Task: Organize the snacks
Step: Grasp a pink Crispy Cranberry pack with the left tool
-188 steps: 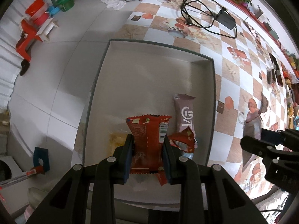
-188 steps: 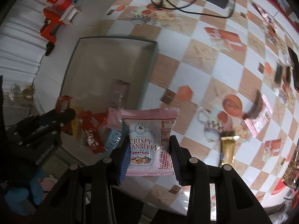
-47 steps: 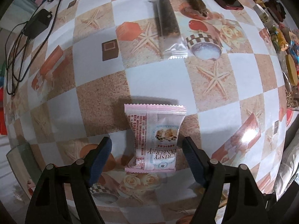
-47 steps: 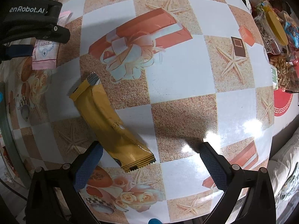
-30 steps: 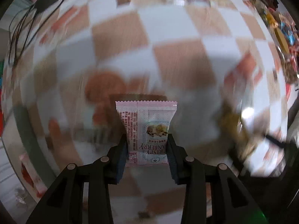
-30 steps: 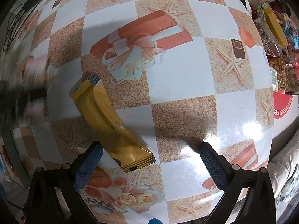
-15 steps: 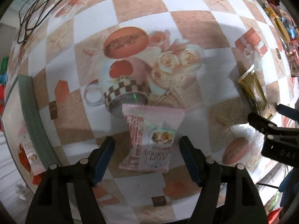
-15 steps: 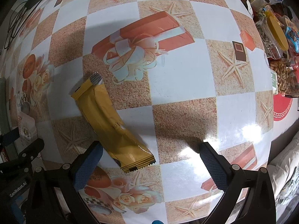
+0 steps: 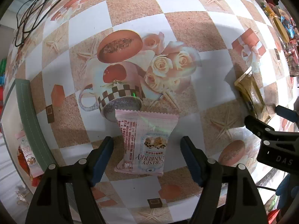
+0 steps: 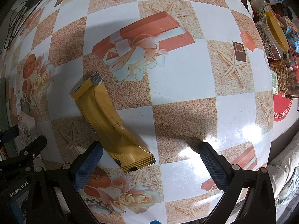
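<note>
A pink Crispy Cranberry snack packet (image 9: 144, 141) lies flat on the patterned tablecloth between the wide-open fingers of my left gripper (image 9: 146, 154), not gripped. It also shows at the left edge of the right wrist view (image 10: 25, 128). A yellow snack bar (image 10: 110, 125) lies diagonally on the cloth; my right gripper (image 10: 149, 155) is open around its near end, its left fingertip (image 10: 89, 160) beside the bar. The bar also shows in the left wrist view (image 9: 251, 97). A grey-green tray (image 9: 28, 119) at the far left holds a red and pink packet (image 9: 25, 156).
Black cables and a charger (image 9: 37, 7) lie at the table's far left. Jars, peanuts and snack bags (image 10: 278, 43) crowd the right edge. The table's front edge runs just below both grippers.
My left gripper carried the pink packet from mid-table toward the tray, then opened and let it drop onto the cloth. The right gripper stayed open over the yellow bar.
</note>
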A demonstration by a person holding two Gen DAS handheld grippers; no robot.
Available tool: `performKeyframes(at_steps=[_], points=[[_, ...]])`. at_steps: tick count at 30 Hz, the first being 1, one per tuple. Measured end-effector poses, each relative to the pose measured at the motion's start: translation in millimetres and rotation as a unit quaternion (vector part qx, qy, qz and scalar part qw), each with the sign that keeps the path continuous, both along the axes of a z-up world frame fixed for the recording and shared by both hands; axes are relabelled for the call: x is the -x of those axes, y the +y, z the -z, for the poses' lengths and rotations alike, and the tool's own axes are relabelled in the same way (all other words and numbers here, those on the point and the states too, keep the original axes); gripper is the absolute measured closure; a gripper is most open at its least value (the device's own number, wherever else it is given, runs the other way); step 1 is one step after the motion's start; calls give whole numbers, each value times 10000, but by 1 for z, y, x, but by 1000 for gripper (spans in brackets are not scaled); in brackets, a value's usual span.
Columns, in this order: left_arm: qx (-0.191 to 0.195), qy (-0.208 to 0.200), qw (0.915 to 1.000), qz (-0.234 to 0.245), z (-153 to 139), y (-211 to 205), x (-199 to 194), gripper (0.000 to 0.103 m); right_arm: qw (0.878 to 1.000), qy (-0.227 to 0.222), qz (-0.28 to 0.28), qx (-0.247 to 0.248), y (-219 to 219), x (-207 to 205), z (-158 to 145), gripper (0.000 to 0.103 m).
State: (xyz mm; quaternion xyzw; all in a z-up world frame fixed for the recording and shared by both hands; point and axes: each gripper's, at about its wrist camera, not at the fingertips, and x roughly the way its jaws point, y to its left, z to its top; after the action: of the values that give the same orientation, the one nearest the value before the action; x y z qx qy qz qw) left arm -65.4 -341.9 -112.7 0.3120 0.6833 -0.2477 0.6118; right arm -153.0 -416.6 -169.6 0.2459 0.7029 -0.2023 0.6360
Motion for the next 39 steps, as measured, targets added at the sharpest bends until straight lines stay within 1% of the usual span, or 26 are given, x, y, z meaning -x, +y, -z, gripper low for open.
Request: performKeyframes(at_steps=[5,15,39], points=[[11,13,10000,-4,2,8,-1,24,10000,-47,-37,38,1,0,0,0],[10,14,10000,48,9,2,9,24,9999,-106,-51,83,3,1,-1,0],[11,22,10000,63,6,4,10,23,9993,-280,-66,221,12,12,-12,0]])
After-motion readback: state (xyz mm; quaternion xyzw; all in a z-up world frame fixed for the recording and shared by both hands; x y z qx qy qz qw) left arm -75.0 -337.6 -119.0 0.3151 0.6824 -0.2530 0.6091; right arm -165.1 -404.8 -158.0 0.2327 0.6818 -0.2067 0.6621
